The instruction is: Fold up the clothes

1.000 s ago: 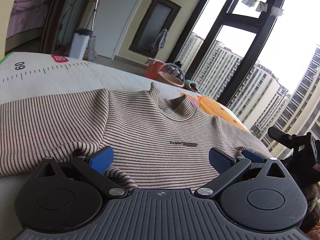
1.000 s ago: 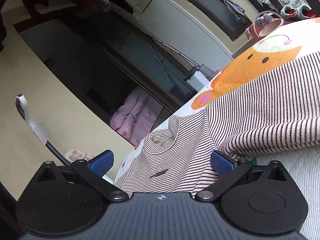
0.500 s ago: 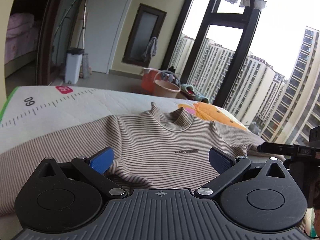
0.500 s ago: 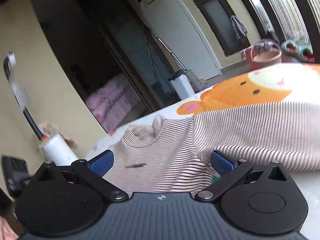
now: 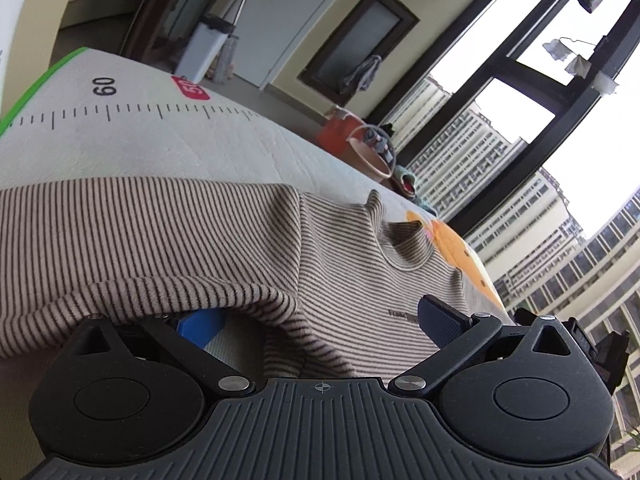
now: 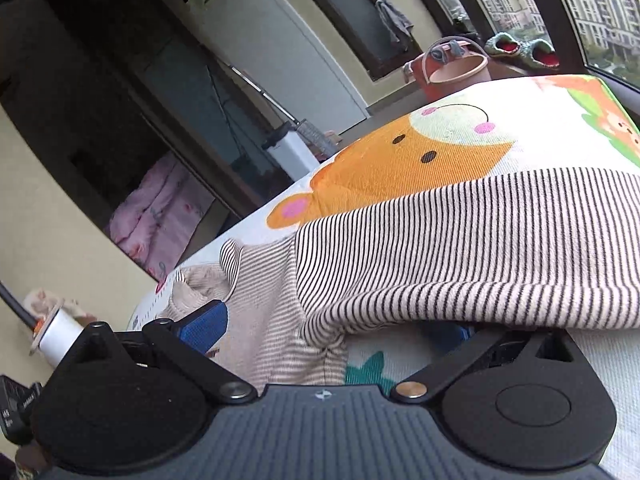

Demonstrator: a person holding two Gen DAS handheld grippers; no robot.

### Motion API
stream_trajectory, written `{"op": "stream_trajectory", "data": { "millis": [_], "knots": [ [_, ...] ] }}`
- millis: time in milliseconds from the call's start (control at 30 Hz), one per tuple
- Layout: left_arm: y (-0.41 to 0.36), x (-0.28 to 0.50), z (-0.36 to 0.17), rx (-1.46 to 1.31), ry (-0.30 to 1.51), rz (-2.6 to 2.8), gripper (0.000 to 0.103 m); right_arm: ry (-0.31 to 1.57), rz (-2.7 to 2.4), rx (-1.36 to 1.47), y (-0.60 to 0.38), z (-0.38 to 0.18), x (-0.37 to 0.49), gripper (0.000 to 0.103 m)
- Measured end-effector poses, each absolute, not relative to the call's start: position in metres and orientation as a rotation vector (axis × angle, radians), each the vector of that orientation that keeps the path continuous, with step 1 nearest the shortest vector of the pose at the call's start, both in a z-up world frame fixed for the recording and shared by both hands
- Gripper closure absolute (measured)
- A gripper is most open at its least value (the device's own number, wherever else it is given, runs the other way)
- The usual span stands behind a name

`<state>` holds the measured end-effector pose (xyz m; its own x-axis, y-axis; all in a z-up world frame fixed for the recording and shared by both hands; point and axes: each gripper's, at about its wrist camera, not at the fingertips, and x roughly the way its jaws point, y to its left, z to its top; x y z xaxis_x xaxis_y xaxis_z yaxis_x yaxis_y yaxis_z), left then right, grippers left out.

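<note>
A beige sweater with thin dark stripes [image 5: 344, 280] lies flat on a padded mat, collar away from me. My left gripper [image 5: 320, 322] is open at the sweater's left armpit; its left finger is under the left sleeve [image 5: 140, 248], its right finger over the chest. In the right wrist view the same sweater [image 6: 272, 308] shows; my right gripper [image 6: 332, 328] is open at the right armpit, its right finger hidden under the right sleeve [image 6: 480, 260].
The mat [image 5: 224, 140] has a printed ruler with a green edge on the left and an orange bear print [image 6: 400, 168] on the right. An orange bucket with a basin [image 6: 452, 68] stands on the floor beyond. Windows are at the far right.
Both grippers have dropped low and moved forward to the sweater's armpits. Each now has one finger under a sleeve. Both stay open.
</note>
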<state>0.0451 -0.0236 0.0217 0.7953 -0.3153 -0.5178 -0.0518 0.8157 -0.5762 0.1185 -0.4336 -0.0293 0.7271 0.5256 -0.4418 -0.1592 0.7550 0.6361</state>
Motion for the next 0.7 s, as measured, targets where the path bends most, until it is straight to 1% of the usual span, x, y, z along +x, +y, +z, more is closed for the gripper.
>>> {"op": "stream_trajectory", "data": {
  "millis": [67, 167, 267, 333, 367, 400, 433, 467, 500, 533, 667, 700],
  "knots": [
    [-0.025, 0.050, 0.021, -0.625, 0.633, -0.123, 0.000, 0.643, 0.376, 0.640, -0.432, -0.031, 0.125, 0.000],
    [-0.023, 0.050, 0.020, -0.675, 0.630, -0.096, 0.000, 0.654, 0.371, 0.556, -0.421, -0.027, 0.127, 0.000],
    [-0.020, 0.054, 0.021, -0.660, 0.635, -0.119, 0.000, 0.666, 0.392, 0.426, -0.408, -0.022, 0.127, 0.000],
    [-0.019, 0.057, 0.020, -0.652, 0.614, -0.129, 0.000, 0.662, 0.387, 0.423, -0.407, -0.021, 0.128, 0.000],
    [-0.019, 0.059, 0.020, -0.640, 0.606, -0.132, 0.000, 0.658, 0.383, 0.424, -0.407, -0.020, 0.128, 0.004],
    [-0.019, 0.061, 0.020, -0.627, 0.602, -0.133, 0.003, 0.653, 0.381, 0.418, -0.407, -0.019, 0.128, 0.012],
    [-0.020, 0.064, 0.020, -0.610, 0.601, -0.132, 0.007, 0.652, 0.377, 0.408, -0.407, -0.019, 0.130, 0.034],
    [-0.021, 0.067, 0.020, -0.592, 0.599, -0.131, 0.009, 0.661, 0.366, 0.400, -0.408, -0.019, 0.134, 0.057],
    [-0.022, 0.070, 0.020, -0.577, 0.595, -0.130, 0.013, 0.672, 0.350, 0.398, -0.410, -0.020, 0.138, 0.064],
    [-0.023, 0.074, 0.020, -0.568, 0.592, -0.130, 0.014, 0.674, 0.346, 0.405, -0.414, -0.022, 0.142, 0.068],
    [-0.025, 0.089, 0.020, -0.554, 0.592, -0.124, 0.012, 0.660, 0.343, 0.410, -0.420, -0.023, 0.161, 0.071],
    [-0.028, 0.089, 0.021, -0.541, 0.597, -0.117, 0.009, 0.658, 0.341, 0.402, -0.419, -0.022, 0.164, 0.071]
  ]
}}
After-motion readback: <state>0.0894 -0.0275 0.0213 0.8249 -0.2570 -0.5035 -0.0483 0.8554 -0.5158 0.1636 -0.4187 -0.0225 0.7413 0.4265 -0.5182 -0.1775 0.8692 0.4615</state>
